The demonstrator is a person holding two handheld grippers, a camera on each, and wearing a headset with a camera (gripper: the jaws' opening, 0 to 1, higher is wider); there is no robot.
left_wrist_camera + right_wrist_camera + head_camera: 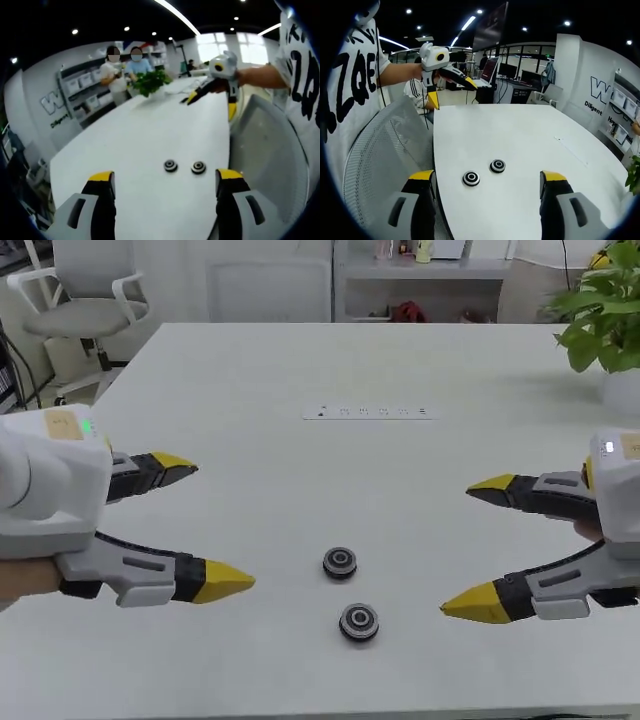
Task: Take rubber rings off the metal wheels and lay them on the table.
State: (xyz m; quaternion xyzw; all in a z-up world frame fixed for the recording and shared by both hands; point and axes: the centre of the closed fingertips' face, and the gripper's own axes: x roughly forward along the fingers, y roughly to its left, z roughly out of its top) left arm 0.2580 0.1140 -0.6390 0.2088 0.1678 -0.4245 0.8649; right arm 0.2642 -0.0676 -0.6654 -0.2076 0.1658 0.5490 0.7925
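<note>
Two small metal wheels lie flat on the white table (300, 370), each with a black rubber ring around it: the farther wheel (340, 563) (170, 165) (497, 166) and the nearer wheel (359, 623) (198, 167) (471, 178). My left gripper (222, 526) (165, 177) hovers open to the left of them, holding nothing. Off to their right my right gripper (456, 550) (487, 176) is open too, its jaws wide apart. Each gripper points at the wheels from its side, well clear of them. The other gripper appears across the table in each gripper view: right gripper (210, 87), left gripper (450, 75).
A thin marked strip (370, 412) lies on the table beyond the wheels. A potted plant (600, 310) stands at the far right corner, an office chair (85, 310) beyond the far left edge. Two people (125, 67) stand by shelves in the distance.
</note>
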